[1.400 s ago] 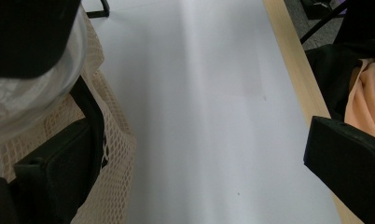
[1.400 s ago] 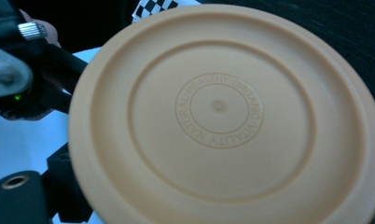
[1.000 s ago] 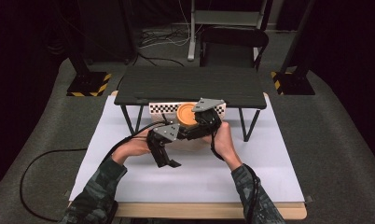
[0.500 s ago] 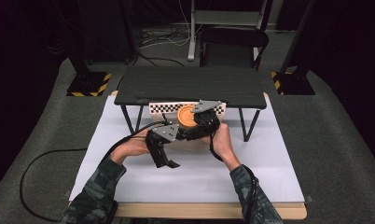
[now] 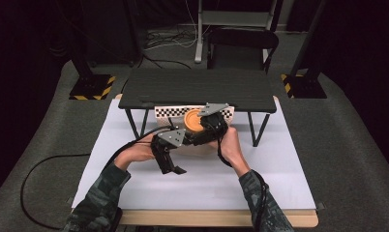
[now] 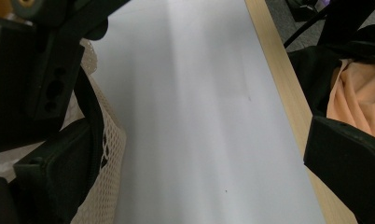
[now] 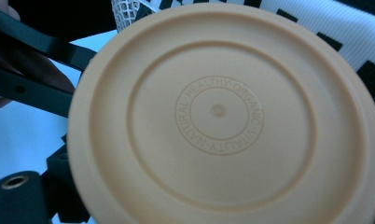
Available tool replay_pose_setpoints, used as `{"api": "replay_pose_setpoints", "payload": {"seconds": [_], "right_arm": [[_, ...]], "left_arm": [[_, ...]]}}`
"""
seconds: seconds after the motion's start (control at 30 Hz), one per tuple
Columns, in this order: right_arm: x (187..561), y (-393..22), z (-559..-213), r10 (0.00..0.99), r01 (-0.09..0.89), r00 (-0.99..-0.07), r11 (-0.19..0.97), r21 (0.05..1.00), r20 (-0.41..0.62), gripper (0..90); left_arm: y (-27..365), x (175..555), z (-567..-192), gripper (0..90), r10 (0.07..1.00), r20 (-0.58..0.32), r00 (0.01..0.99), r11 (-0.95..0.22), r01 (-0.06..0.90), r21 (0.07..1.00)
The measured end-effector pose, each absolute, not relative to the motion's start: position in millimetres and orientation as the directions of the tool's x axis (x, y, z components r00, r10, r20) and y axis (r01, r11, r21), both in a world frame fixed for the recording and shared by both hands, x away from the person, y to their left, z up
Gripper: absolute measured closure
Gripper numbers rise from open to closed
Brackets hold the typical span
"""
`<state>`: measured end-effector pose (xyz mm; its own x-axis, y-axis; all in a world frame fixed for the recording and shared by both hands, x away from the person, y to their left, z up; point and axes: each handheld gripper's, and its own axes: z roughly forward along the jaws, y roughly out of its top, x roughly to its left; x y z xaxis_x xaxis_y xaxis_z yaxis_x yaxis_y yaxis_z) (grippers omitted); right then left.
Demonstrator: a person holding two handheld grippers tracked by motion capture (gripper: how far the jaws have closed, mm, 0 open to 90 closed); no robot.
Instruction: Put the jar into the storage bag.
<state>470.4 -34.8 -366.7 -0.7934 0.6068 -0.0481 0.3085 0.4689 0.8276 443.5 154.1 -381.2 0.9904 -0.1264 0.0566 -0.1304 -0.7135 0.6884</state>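
Observation:
A round orange plastic disc [image 5: 193,122] is lifted off the table at the front edge of the small black table [image 5: 197,89]. My right gripper [image 5: 202,129] is behind the disc, which moves with it. In the right gripper view the disc [image 7: 218,112] faces the camera, stamped with a ring of lettering, and hides the jaws. A cream mesh bag [image 5: 195,149] with a black-and-white checked band [image 5: 168,112] lies under both hands. My left gripper [image 5: 172,168] points back toward the person, jaws wide apart [image 6: 195,186]. The mesh [image 6: 108,154] drapes beside its left jaw.
White paper [image 5: 260,174] covers the tabletop, with a wooden front edge [image 5: 216,218]. The black table's thin legs [image 5: 255,129] stand on the paper close to the hands. A black cable [image 5: 42,164] trails off to the left.
Almost nothing: both hands have shifted only slightly. The orange disc stays lifted at the right gripper.

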Motion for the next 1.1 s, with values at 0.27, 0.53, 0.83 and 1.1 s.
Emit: {"api": "replay_pose_setpoints", "payload": {"seconds": [0.27,0.53,0.83,1.1], "right_arm": [[470.1,-40.2,-359.8,0.58,0.315,-0.814,0.465,0.827,-0.015,4.6],[460.3,-47.1,-352.6,0.573,0.285,-0.818,0.479,0.83,-0.049,0.9],[433.5,-78.0,-351.2,0.594,0.261,-0.798,0.488,0.833,-0.098,0.7],[414.2,-116.6,-377.3,0.647,0.306,-0.755,0.485,0.819,-0.102,1.0]], "left_arm": [[153.8,442.4,-381.0,0.0,-0.118,0.082,0.99,-0.725,-0.142,0.674],[156.5,434.9,-372.7,0.0,-0.075,0.158,0.985,-0.735,-0.161,0.659],[165.6,426.0,-366.8,0.0,-0.04,0.207,0.978,-0.76,-0.164,0.629],[174.4,415.5,-368.7,0.0,0.015,0.272,0.962,-0.755,-0.168,0.634]]}}
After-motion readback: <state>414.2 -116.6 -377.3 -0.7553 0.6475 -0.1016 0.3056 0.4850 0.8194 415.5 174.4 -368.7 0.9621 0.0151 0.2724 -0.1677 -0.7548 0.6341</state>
